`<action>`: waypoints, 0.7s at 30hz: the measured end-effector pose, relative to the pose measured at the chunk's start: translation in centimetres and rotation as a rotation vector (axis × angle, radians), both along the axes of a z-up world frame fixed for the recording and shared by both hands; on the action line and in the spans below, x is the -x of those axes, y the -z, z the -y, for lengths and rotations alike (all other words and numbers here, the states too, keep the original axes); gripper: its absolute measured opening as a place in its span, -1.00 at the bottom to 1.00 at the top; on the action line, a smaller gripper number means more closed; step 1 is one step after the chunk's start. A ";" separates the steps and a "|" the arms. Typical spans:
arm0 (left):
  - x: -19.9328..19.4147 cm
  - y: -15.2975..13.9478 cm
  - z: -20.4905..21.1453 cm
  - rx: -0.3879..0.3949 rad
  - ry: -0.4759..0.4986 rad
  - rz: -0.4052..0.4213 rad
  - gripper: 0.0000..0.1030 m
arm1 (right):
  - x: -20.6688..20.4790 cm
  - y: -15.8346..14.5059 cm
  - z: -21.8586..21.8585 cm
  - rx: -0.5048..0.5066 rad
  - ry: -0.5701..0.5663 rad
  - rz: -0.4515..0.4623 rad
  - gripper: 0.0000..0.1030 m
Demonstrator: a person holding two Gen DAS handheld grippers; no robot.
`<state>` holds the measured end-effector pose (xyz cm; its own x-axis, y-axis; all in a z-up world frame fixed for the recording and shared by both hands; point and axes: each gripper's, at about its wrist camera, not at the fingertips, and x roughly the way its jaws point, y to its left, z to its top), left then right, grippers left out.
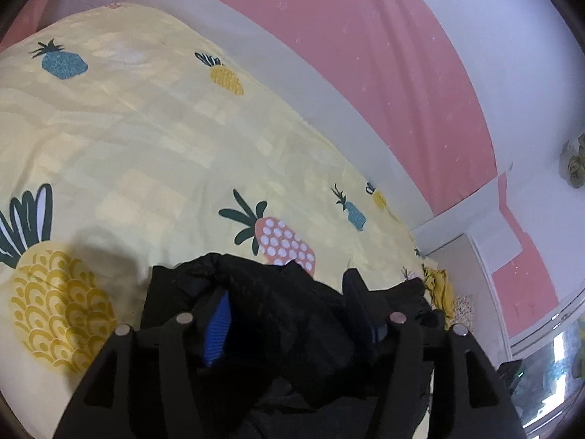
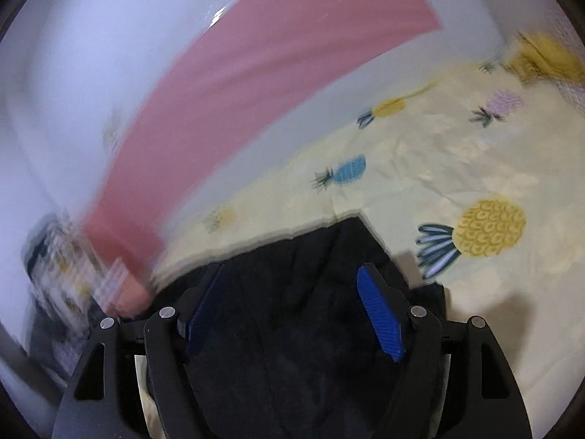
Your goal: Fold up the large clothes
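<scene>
A large black garment (image 1: pixel 285 314) lies on a yellow pineapple-print bedsheet (image 1: pixel 146 146). In the left wrist view it is bunched up between the jaws of my left gripper (image 1: pixel 292 311), which stand wide apart with cloth piled over the blue pads (image 1: pixel 217 333). In the right wrist view the same black garment (image 2: pixel 292 292) lies flat with a squared corner on the bedsheet (image 2: pixel 475 153). My right gripper (image 2: pixel 289 314) is open above it, blue pads (image 2: pixel 380 322) wide apart, nothing held. The view is motion-blurred.
A pink and white wall (image 1: pixel 365 55) runs along the bed's far side. A mustard-yellow cloth (image 1: pixel 440 289) lies at the bed's end, and shows in the right wrist view (image 2: pixel 544 58). A window (image 1: pixel 548 366) is at lower right. Blurred clutter (image 2: pixel 62 267) stands left of the bed.
</scene>
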<state>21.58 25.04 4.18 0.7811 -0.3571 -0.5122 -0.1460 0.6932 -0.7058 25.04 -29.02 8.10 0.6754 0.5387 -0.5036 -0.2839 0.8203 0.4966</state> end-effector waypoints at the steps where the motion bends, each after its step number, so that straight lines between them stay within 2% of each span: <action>1: 0.3 -0.4 -0.1 0.002 -0.010 0.003 0.24 | 0.1 1.1 -2.0 0.093 -0.034 -0.018 0.42; 3: 1.1 -1.3 -0.3 -0.010 -0.035 0.020 0.33 | -0.5 3.3 -4.2 0.177 -0.081 -0.064 0.42; 5: 2.2 -2.6 -0.8 -0.054 -0.088 0.053 0.47 | -1.3 5.7 -4.9 0.244 -0.082 -0.110 0.42; 7: 3.5 -4.3 -1.6 -0.107 -0.154 0.083 0.52 | -2.1 7.0 -5.1 0.262 -0.030 -0.103 0.42; 10: 4.4 -5.6 -1.1 -0.156 -0.152 0.100 0.54 | -2.0 6.8 -4.5 0.242 -0.013 -0.097 0.42; 12: 4.5 -5.5 1.1 -0.196 -0.072 0.094 0.54 | -1.8 6.5 -4.5 0.249 -0.001 -0.089 0.42; 16: 3.8 -3.1 7.6 -0.251 0.137 0.069 0.54 | -0.2 5.2 -5.2 0.263 0.013 -0.031 0.42; 18: 2.7 -1.6 11.2 -0.325 0.220 0.053 0.54 | 0.3 4.7 -6.2 0.282 -0.003 0.002 0.42; 21: 0.0 0.3 13.6 -0.434 0.244 0.018 0.54 | -0.7 5.2 -8.0 0.372 -0.019 0.014 0.42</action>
